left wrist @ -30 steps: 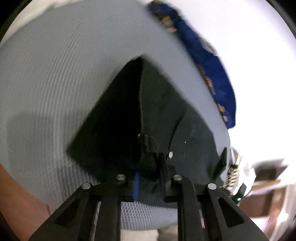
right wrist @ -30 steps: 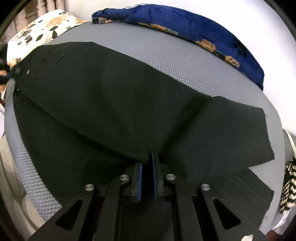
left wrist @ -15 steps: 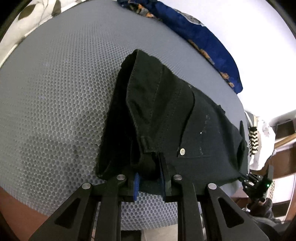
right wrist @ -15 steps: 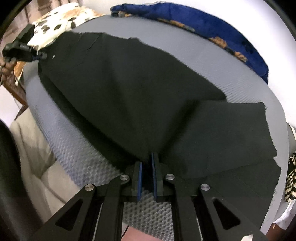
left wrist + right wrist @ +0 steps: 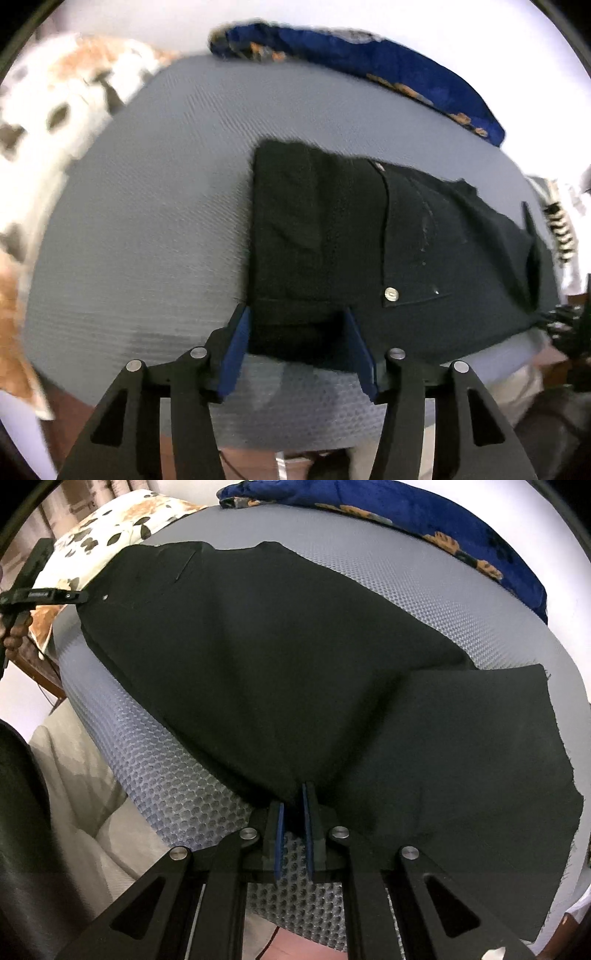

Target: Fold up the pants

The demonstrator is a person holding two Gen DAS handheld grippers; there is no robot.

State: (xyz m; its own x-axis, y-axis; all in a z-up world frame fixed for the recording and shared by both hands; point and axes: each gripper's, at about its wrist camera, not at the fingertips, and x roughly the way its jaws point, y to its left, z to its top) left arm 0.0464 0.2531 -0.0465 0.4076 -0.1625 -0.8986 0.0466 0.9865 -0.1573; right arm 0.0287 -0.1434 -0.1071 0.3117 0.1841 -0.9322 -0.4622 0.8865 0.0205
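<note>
- The grey mesh surface (image 5: pixel 436 602) carries everything; it has a honeycomb texture.
- The black pants (image 5: pixel 280 686) lie spread on it, the waist end at the far left and the leg ends at the right.
- A blue blanket (image 5: pixel 443 520) with orange prints lies along the far edge.
- A floral pillow (image 5: pixel 110 528) is at the far left.
- The left claw (image 5: pixel 297 343) is wide open, its blue pads on both sides of the waistband edge.
- The right claw (image 5: pixel 293 812) is almost closed and pinches the near fold of the pants.
- A silver button (image 5: pixel 391 294) shows near the pocket.
</note>
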